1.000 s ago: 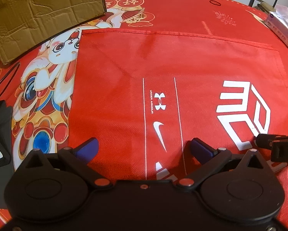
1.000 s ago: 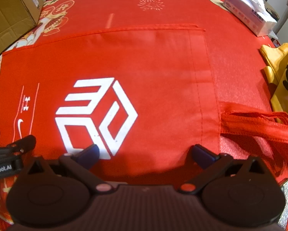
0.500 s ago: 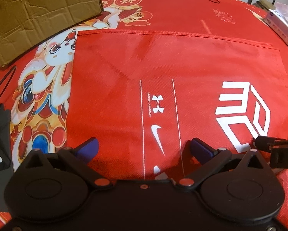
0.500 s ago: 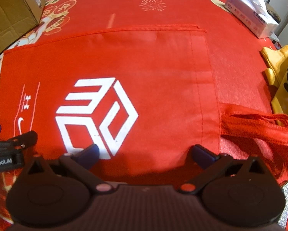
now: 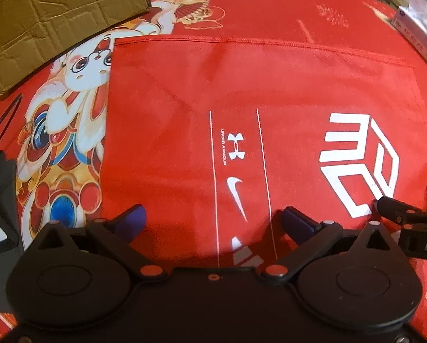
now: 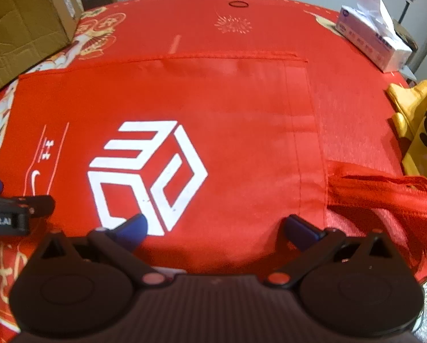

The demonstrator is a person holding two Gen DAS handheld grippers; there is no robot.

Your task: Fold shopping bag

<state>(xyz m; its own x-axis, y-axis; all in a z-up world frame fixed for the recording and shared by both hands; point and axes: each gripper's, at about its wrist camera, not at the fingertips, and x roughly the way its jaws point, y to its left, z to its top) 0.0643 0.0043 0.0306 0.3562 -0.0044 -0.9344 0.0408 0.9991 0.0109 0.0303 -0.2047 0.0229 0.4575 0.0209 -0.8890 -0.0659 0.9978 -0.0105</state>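
1. Over the near edge of the bag, the left gripper (image 5: 212, 223) has its jaws spread wide, nothing between them; the right gripper (image 6: 216, 225) is likewise spread and empty.
2. Flat on the red tablecloth (image 5: 270, 5) lies the red shopping bag (image 5: 270, 85), white logos up.
3. Only the right wrist view shows the bag's handles (image 6: 385, 197) bunched at the right, a yellow printed cloth (image 6: 419, 131) and the whole tissue box (image 6: 373, 45).
4. Only the left wrist view shows the rabbit print (image 5: 70, 108) by the cardboard box (image 5: 42, 20).
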